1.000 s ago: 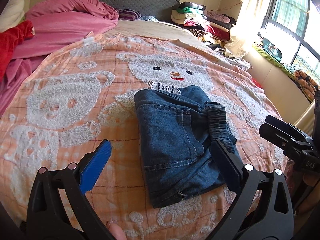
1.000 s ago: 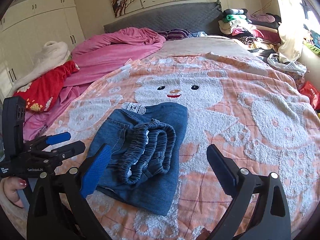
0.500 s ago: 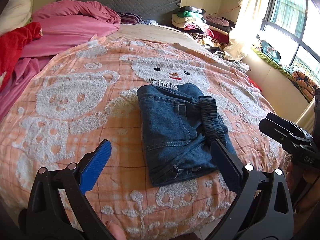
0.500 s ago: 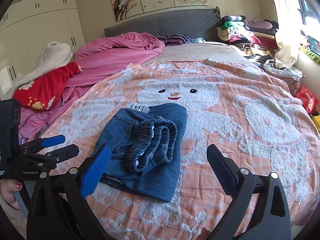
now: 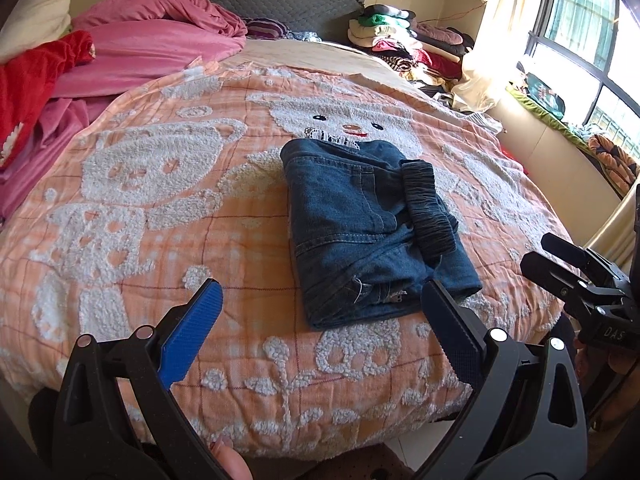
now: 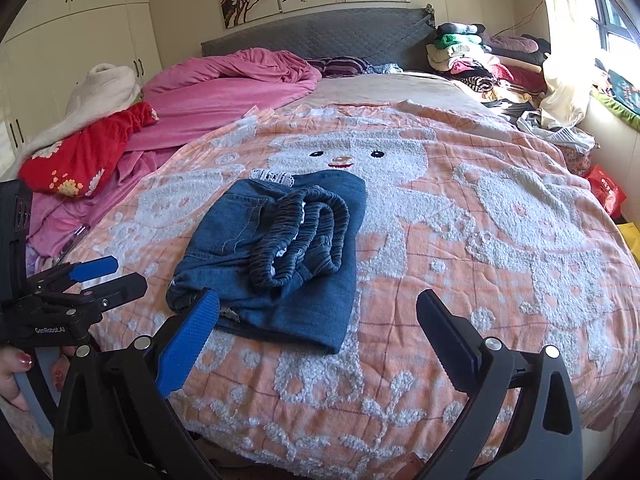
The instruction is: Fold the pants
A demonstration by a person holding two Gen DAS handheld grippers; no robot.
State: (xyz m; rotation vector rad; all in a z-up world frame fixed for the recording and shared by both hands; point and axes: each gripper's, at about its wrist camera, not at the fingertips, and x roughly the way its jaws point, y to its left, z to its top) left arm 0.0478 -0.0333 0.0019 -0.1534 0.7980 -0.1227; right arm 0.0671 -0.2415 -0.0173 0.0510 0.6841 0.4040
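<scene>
The folded denim pants (image 5: pixel 372 232) lay in a compact bundle at the center of the left wrist frame, on the peach bear-patterned blanket (image 5: pixel 140 208), elastic waistband (image 5: pixel 428 212) bunched along their right side. The left gripper (image 5: pixel 320 304) was held low at the bottom of the frame, above the blanket's near edge and pointed toward the pants, jaws wide apart and gripping nothing. In the right wrist view the right gripper (image 6: pixel 318 310) was likewise held low at the bottom, jaws spread and empty, with the pants (image 6: pixel 276 248) left of center just beyond its blue pad. A hand (image 6: pixel 14 372) with red nails gripped the left gripper's handle at the lower left edge.
</scene>
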